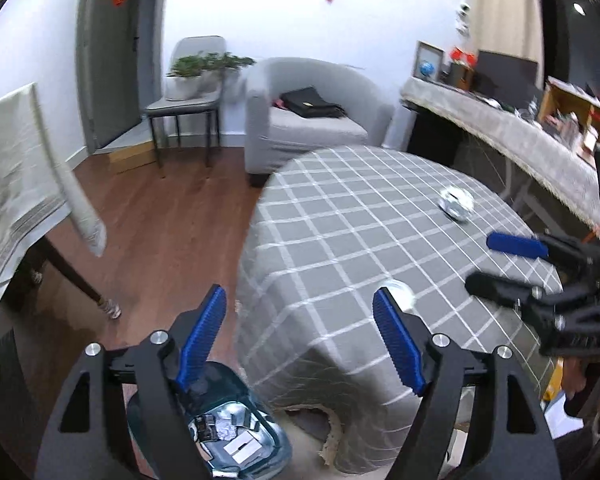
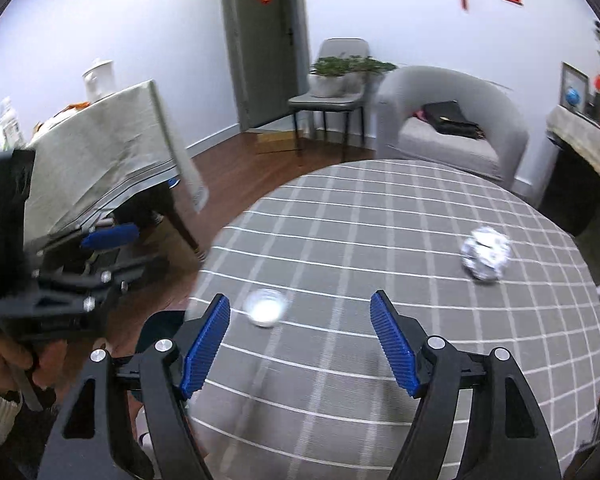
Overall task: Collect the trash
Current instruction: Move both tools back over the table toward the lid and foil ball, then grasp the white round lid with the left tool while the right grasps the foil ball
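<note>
A crumpled silver-white foil ball [image 2: 486, 254] lies on the round table with the grey checked cloth [image 2: 380, 240]; it also shows in the left wrist view [image 1: 456, 203]. A small clear plastic cup [image 2: 266, 307] stands near the table's left edge, partly hidden behind my left finger in the left wrist view [image 1: 400, 292]. A blue-lined trash bin [image 1: 236, 432] on the floor holds scraps of paper. My left gripper [image 1: 300, 336] is open and empty above the bin and the table edge. My right gripper [image 2: 300, 340] is open and empty over the table, just short of the cup.
A cloth-covered table [image 1: 16, 168] stands to the left. A grey armchair [image 1: 300, 116] with a black bag, and a chair with potted plants [image 1: 196, 80], stand behind. A cluttered counter [image 1: 520, 128] runs along the right. Wooden floor [image 1: 160, 220] lies between the tables.
</note>
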`<state>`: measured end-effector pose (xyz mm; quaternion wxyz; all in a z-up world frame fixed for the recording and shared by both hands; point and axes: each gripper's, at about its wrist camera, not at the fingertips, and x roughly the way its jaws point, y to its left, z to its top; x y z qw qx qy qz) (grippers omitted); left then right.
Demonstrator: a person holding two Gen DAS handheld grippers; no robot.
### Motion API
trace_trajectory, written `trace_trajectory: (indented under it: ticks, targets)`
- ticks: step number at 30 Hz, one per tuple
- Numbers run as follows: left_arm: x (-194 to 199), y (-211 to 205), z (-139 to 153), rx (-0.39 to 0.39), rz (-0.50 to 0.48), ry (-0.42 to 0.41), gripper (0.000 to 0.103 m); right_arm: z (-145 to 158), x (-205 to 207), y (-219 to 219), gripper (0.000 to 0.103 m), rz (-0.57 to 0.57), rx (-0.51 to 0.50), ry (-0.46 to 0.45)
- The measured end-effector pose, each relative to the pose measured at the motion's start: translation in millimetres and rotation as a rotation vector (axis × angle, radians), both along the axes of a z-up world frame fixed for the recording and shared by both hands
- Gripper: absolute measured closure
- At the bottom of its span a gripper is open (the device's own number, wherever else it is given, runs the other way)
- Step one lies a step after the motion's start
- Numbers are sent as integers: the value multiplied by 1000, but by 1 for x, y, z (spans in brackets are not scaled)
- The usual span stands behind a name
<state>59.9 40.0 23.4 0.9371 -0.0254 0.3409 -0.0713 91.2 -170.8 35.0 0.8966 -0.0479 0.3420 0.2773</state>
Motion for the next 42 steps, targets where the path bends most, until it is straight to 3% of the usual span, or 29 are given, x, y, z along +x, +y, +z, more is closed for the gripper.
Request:
trace_trajectory:
  ticks: [10, 20, 23, 25, 28, 42]
  targets:
    - [16, -62, -26, 48, -147, 59, 26, -10, 20, -65, 27, -137, 53, 44]
    - [41, -74, -43, 63, -137, 113, 47, -19, 41, -91, 27, -202, 32, 63]
    - [47, -79, -44, 65, -152, 114, 49, -19, 47, -94, 27, -208, 25, 65]
    - [50, -82, -44, 85, -152, 109, 54, -19, 51, -95, 27, -211, 23, 68]
    - [55, -83, -43, 75, -154, 112, 70, -22, 55, -96, 26, -223, 15, 80]
    - [76, -89, -43, 27, -181, 110, 71, -38, 91, -99, 23, -274, 7, 149]
